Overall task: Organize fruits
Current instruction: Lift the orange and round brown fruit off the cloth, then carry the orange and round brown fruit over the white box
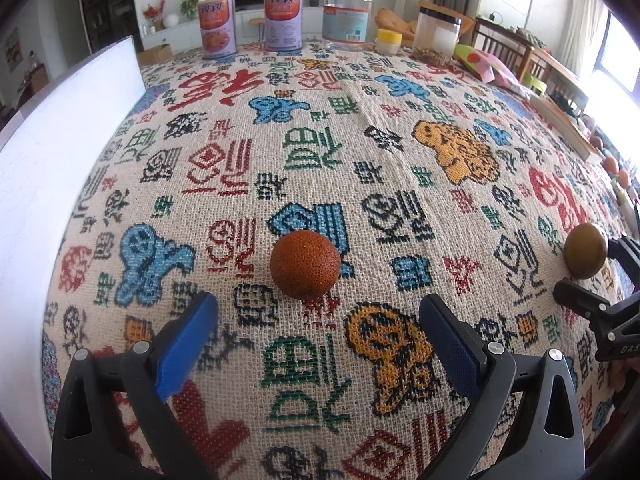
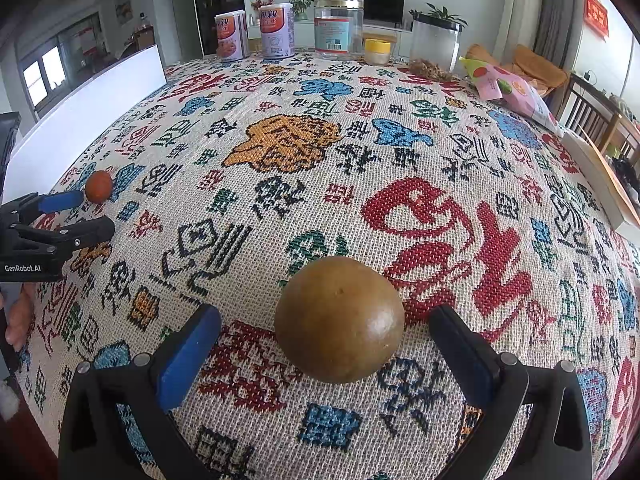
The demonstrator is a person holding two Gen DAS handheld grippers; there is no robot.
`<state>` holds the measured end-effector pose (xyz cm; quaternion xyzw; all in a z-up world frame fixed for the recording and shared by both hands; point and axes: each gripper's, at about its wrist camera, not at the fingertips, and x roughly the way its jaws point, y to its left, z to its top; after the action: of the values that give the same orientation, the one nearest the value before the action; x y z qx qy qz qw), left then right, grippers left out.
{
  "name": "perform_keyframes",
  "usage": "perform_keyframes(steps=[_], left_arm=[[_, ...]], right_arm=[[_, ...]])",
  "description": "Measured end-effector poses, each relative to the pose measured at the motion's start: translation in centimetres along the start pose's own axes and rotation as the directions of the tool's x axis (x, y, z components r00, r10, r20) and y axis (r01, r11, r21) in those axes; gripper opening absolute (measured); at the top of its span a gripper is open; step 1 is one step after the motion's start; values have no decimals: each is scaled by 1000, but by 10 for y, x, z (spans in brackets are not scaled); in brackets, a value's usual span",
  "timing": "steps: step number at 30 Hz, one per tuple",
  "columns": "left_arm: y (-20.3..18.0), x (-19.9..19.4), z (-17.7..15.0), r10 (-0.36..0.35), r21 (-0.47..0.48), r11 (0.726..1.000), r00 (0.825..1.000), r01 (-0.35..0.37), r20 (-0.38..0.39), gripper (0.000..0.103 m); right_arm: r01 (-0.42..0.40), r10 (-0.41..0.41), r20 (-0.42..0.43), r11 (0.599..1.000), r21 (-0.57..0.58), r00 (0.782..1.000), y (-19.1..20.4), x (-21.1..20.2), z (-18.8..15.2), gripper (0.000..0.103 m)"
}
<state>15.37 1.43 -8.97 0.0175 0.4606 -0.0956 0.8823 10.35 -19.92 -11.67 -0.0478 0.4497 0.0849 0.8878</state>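
**Both grippers lined up on a fruit, nothing grasped yet**

The left gripper [image 1: 316, 344] has its jaws wide open, and the orange fruit [image 1: 305, 264] lies on the tabletop [image 1: 360, 140] just beyond the tips. The right gripper [image 2: 324, 348] is open too, with the brown fruit [image 2: 340, 320] between its jaws but apparently not touched. This looks like the approach step. Next, each gripper should probably advance a little, close gently and lift. Where the fruits must go, I cannot tell.
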Motion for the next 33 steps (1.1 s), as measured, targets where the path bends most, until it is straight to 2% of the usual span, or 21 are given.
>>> perform_keyframes(steps=[2,4,7,8,9,10,12,13,14,16,17,18,19,21,24,27,28,31,33], left_arm=[[5,-7,3,-16,-17,1000,1000,17,18,101],[4,-12,7,-24,-1,1000,999,24,43,101],[-8,-7,13,15,72,997,999,-18,50,98],[-13,-4,14,40,100,994,998,-44,43,86],[-16,1,15,66,118,991,997,-69,26,78],[-17,6,15,79,122,989,997,-78,1,65],[-12,5,12,54,86,995,998,-55,12,61],[-10,5,11,38,71,997,999,-39,9,48],[-8,4,10,38,60,997,999,-39,18,29],[-5,0,8,28,39,999,1000,-29,13,29],[-3,-4,8,21,20,1000,1000,-21,17,29],[0,-11,8,10,-1,1000,1000,-10,24,29],[4,-21,8,-6,-29,1000,999,7,32,28],[17,-56,9,-62,-97,993,995,70,77,28],[45,-123,19,-87,-174,978,984,115,156,28],[95,-182,33,-37,-258,962,975,95,221,29],[115,-197,37,-8,-288,955,973,76,231,29],[188,-214,46,122,-390,920,970,-31,209,29],[239,-204,43,202,-464,878,969,-115,143,29]], right_arm=[[-41,40,24,999,29,999,-6,-5,-1,103],[-99,90,88,990,103,992,-21,-17,-5,103],[-169,144,125,961,217,982,-45,-25,-13,103],[-187,164,117,955,230,980,-48,-24,-13,103],[-193,173,104,953,233,979,-50,-23,-11,102],[-190,172,97,954,231,980,-51,-23,-9,102],[-199,183,92,955,219,979,-51,-27,-3,98],[-203,189,85,957,208,978,-48,-29,-1,97],[-202,191,75,961,191,979,-44,-30,2,97],[-194,188,52,972,133,981,-31,-28,7,94],[-169,168,24,981,94,986,-23,-24,9,84],[-131,131,-10,989,63,991,-16,-19,10,63],[-90,92,-41,995,48,995,-11,-13,10,53],[-75,77,-31,995,59,997,-9,-15,11,49],[-138,138,1,990,40,990,7,-28,26,49],[-258,258,34,966,-11,966,48,-44,65,49],[-312,314,42,949,-36,949,72,-50,82,49],[-464,470,29,878,-121,882,148,-62,131,49],[-550,559,-6,815,-180,829,207,-67,159,49]])
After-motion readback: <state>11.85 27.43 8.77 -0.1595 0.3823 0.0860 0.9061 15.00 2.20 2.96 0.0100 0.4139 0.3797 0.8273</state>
